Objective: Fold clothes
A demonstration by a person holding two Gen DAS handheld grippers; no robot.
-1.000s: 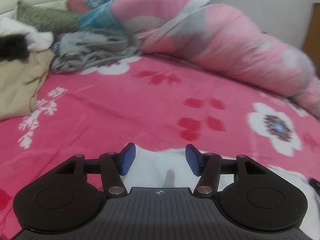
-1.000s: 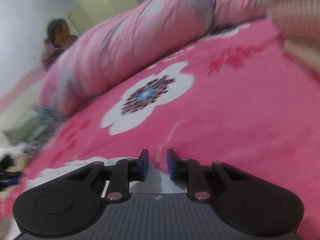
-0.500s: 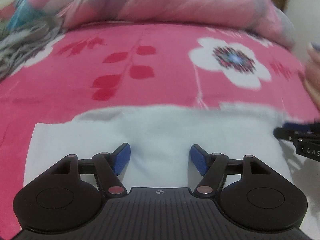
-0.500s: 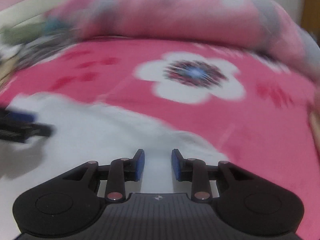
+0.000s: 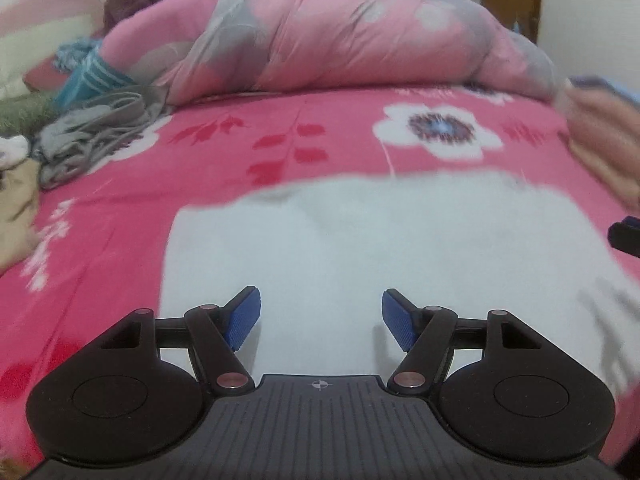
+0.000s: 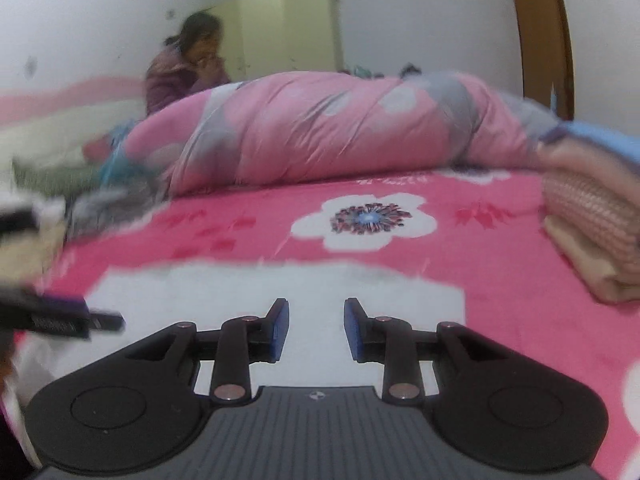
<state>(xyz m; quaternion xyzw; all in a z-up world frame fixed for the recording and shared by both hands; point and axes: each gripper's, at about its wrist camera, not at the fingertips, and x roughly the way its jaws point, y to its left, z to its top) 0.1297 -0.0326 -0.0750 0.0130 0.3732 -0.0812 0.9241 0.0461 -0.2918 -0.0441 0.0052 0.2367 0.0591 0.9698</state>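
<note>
A white garment (image 5: 360, 240) lies flat on the pink flowered bedsheet (image 5: 200, 168); its far edge runs across the middle of both views. My left gripper (image 5: 321, 316) hovers open over the garment's near part, blue pads wide apart, nothing between them. My right gripper (image 6: 316, 326) is also open above the white garment (image 6: 280, 292), with a narrower gap. The other gripper's black tip shows at each view's side edge (image 5: 626, 236) (image 6: 60, 320).
A rolled pink and grey quilt (image 5: 340, 40) lies across the back of the bed. Unfolded clothes (image 5: 92, 128) pile at the left. Folded knitwear (image 6: 592, 216) is stacked at the right. A person (image 6: 188, 72) sits behind the quilt.
Both grippers pulled back and rose, so more of the white garment shows. The right gripper's pads opened wider than a second ago. The left stayed open.
</note>
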